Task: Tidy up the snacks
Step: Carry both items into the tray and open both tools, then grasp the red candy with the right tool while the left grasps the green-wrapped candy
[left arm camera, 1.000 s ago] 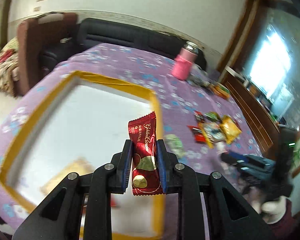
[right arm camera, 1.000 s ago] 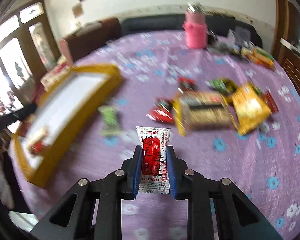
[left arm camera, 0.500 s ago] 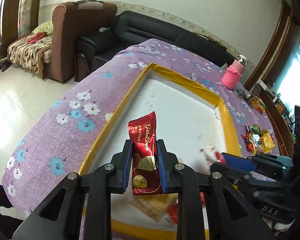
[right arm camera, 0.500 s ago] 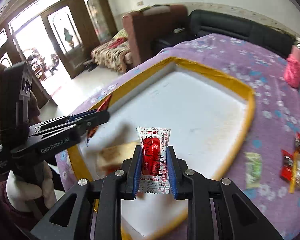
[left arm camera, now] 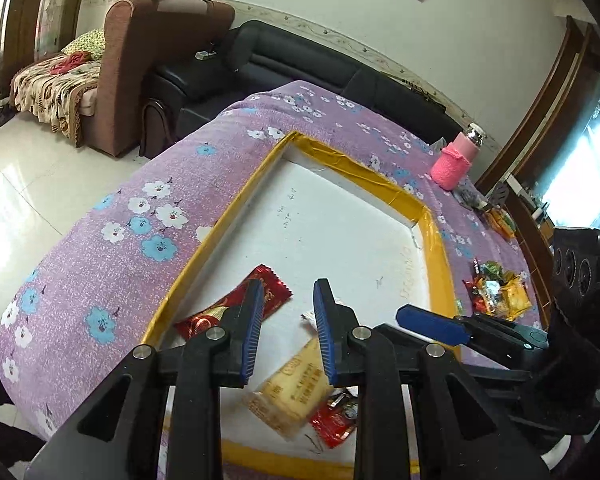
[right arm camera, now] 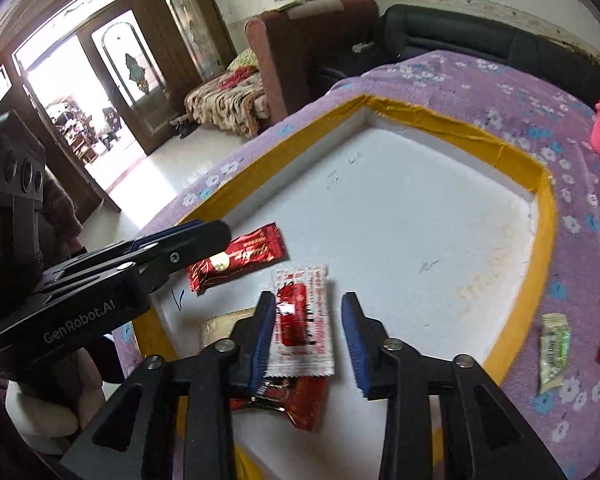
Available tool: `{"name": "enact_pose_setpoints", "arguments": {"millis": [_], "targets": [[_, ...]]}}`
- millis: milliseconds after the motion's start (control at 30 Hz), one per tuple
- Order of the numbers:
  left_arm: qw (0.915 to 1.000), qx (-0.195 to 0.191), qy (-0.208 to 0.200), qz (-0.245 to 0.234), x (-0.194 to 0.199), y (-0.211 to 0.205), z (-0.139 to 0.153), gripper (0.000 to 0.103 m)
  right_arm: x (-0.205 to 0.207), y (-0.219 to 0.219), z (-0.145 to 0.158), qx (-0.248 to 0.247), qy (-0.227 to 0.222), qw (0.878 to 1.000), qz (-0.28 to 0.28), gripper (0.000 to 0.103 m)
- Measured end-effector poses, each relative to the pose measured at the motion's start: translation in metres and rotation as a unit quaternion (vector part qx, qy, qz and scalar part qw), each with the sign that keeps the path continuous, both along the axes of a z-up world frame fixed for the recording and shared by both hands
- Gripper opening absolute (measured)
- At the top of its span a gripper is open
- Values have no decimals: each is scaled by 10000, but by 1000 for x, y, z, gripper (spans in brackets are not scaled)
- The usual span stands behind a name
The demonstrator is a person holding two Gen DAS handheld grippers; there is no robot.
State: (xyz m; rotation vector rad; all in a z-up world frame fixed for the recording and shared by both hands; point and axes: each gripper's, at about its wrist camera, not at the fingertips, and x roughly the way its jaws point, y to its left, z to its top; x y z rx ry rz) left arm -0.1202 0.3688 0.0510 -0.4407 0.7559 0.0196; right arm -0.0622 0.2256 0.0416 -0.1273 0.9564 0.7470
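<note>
We hold both grippers over the yellow-rimmed tray (right arm camera: 452,124). The right gripper (right arm camera: 308,336) has just been opening; its white-red sachet (right arm camera: 300,320) lies loose between spread fingers. The left gripper (left arm camera: 286,328), also spread, has dropped its dark red wrapper (left arm camera: 236,304) on the tray.

wrappers (right arm camera: 236,258): glossy foil/plastic | tray (right arm camera: 420,216): matt white foam, yellow tape rim | tablecloth (left arm camera: 112,248): purple floral cloth | floor (left arm camera: 20,184): glossy tile
</note>
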Motion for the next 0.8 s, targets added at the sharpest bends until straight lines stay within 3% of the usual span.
{"name": "enact_pose_setpoints", "arguments": {"millis": [100,233,267,433,533,633,800], "targets": [[9998,-143,-101,61,-9,-7,10,33,1,-22,11,207,-65,9996,-187,39],[9990,-337,-276,17,-17,-27,26,66,4,-76,24,410,-220,9969,-630,42],[9986,-398,-347,-56,-19,-34,30,70,6,-95,27,431,-281,9953,-817,45],[9939,-692,-468,-726,-17,-80,36,70,29,-203,33,404,-390,9792,-1948,46],[9918,-618,-352,-1061,-10,-105,33,70,41,-266,28,313,-316,9638,-2629,49],[9897,-566,-212,-1301,-4,-124,28,70,46,-300,21,329,-242,9550,-2937,49],[9877,-483,-112,-1482,-3,-140,26,70,54,-307,9,385,-127,9549,-2941,49]]}}
